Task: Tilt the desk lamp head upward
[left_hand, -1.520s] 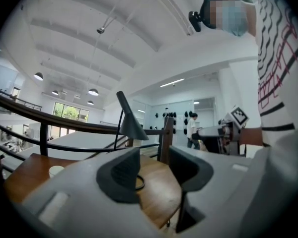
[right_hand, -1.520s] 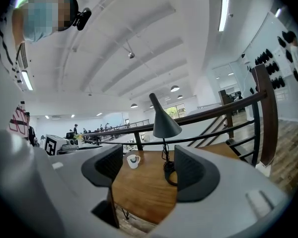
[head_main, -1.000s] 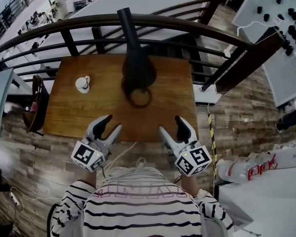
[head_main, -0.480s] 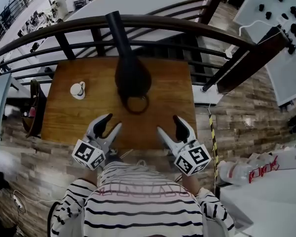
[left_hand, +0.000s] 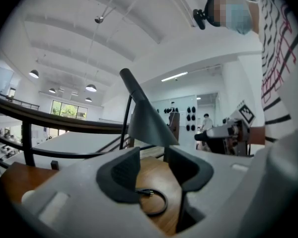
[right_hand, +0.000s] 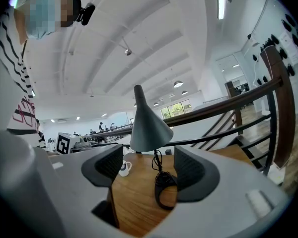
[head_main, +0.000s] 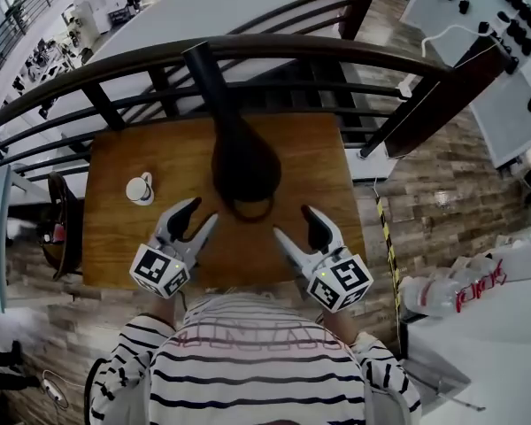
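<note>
My left gripper (head_main: 201, 214) and right gripper (head_main: 294, 222) wait low over the near edge of the counter (head_main: 319, 166), 1 on each side of the lamp. Both have their jaws wide apart, and nothing is in them. The lamp head (head_main: 244, 162), a dark cone, hangs over the middle of the counter and points down at its ring base (head_main: 252, 219). I think I keep both open so I can reach the cone from 2 sides and tip it up. A small white cup (head_main: 141, 189) stands well apart on the left.
</note>
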A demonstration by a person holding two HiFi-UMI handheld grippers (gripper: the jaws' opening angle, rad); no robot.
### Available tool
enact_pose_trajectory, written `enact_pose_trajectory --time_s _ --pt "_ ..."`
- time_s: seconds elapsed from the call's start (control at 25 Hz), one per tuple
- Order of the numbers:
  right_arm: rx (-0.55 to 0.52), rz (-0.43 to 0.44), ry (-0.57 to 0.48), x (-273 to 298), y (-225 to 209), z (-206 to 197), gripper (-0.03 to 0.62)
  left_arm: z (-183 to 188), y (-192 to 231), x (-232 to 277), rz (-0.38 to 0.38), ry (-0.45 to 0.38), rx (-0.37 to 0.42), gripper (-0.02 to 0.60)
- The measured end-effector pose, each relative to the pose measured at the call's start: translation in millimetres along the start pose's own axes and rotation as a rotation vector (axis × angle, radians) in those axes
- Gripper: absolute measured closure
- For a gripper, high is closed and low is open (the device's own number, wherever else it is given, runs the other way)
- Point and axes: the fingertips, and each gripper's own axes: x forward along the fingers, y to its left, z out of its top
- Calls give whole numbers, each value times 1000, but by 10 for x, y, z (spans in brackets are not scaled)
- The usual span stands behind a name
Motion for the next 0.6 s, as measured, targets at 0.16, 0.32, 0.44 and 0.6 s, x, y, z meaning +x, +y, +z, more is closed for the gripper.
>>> enact_pose_trajectory --time_s 0.16,0.32,0.44,0.6 --pt "14 -8 11 296 42 1 284 28 328 91 -17 4 2 410" --pt "31 -29 22 507 48 -26 286 49 588 148 -35 3 8 410" --pt "40 -45 36 624 24 -68 286 81 751 212 -51 -5 14 410" --pt "70 -54 44 741 34 -126 287 99 949 305 -73 -6 36 410"
